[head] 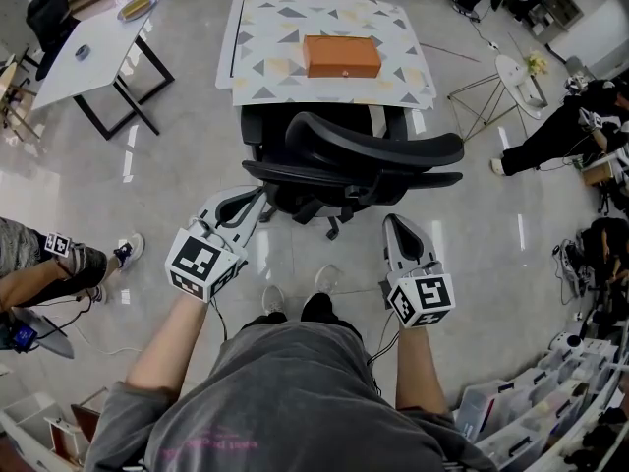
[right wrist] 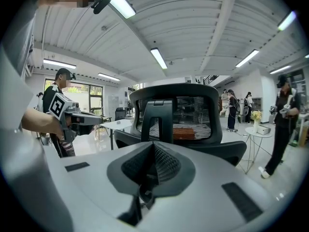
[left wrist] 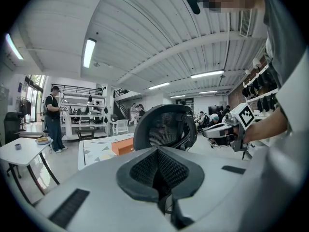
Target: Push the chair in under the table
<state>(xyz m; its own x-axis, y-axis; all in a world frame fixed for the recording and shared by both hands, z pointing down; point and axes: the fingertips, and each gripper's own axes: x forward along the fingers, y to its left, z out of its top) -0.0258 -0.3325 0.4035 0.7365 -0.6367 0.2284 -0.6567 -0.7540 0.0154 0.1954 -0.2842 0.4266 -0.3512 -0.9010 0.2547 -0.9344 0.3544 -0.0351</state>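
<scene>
Chair [head: 354, 155] stands at 12 o'clock from the person, at the near edge of the bench [head: 256, 77] — not yet pushed home. Left tongs [head: 257, 203] and right tongs [head: 396, 226] are both clenched, empty, close behind the backrest. Advise pressing both backrest ends evenly — straight toward 12 o'clock.

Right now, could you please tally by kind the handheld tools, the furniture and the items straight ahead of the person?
Grippers: 2, the left gripper and the right gripper
Black office chair: 1
Patterned table: 1
Orange box: 1
Total: 5
</scene>
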